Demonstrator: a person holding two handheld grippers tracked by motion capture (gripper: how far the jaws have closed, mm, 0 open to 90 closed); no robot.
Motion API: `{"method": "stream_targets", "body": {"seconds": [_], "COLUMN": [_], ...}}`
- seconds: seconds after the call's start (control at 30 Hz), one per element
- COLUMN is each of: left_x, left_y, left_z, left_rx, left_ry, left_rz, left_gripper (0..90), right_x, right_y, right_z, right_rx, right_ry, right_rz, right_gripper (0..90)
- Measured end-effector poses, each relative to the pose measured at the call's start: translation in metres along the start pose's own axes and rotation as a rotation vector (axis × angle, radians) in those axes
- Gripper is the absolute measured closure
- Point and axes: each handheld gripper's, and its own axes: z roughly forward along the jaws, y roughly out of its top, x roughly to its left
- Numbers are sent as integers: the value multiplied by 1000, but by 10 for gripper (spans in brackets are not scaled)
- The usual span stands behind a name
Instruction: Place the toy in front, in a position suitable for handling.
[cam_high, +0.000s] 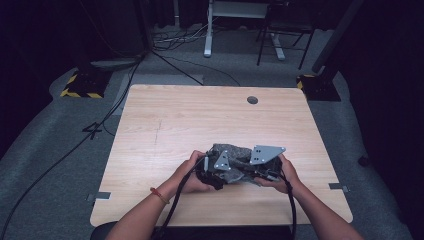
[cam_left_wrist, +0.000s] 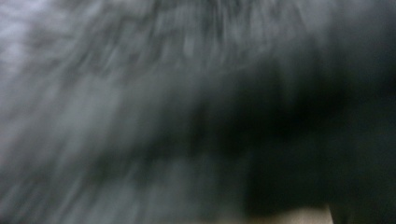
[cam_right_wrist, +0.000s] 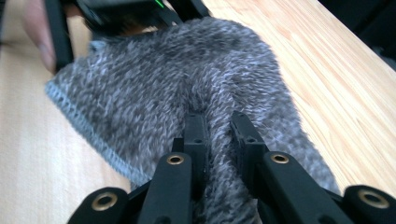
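Note:
A grey fuzzy cloth (cam_high: 235, 154) lies bunched near the front of the wooden table (cam_high: 190, 120), between the person's two hands. My right gripper (cam_right_wrist: 217, 119) is shut on a raised fold of the cloth (cam_right_wrist: 154, 84), its black jaws pinching the pile. In the high view the right gripper (cam_high: 254, 174) sits at the cloth's right end. My left gripper (cam_high: 214, 176) is at the cloth's left end, shut on it. From the right gripper view the left gripper (cam_right_wrist: 126, 11) holds the far edge. The cloth (cam_left_wrist: 140, 93) is a close grey blur in the left gripper view.
A round cable hole (cam_high: 252, 100) sits at the table's far side. Bare wood (cam_right_wrist: 327, 70) lies to the sides and beyond the cloth. On the floor behind are cables (cam_high: 170, 62), a stand's legs (cam_high: 207, 47) and yellow-black striped bases (cam_high: 80, 87).

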Motion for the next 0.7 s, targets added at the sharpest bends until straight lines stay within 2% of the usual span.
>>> {"method": "stream_targets", "body": {"seconds": [0.1,0.17,0.3,0.4,0.47,0.5,0.7], "left_x": [-1,0,1,3,5,6,6], "left_y": [1,-1,-2,-3,-5,-6,-5], "left_z": [1,0,-2,-4,-7,-9,-11], "left_rx": [0,10,11,12,0,-9,-18], "left_ry": [1,-1,13,13,10,16,17], "left_rz": [-5,5,2,-7,-16,-20,-22], "left_gripper": [339,339,339,339,339,339,339], "right_x": [7,9,4,-4,-7,-10,-11], "right_y": [5,6,1,-8,-11,-18,-21], "right_z": [5,7,5,-1,-3,-6,-9], "right_rx": [-2,-3,10,18,16,16,7], "right_ry": [16,22,6,-19,-20,-23,-18], "right_rz": [-19,-20,-11,20,37,60,69], "right_gripper": [793,793,793,794,794,793,793]}}
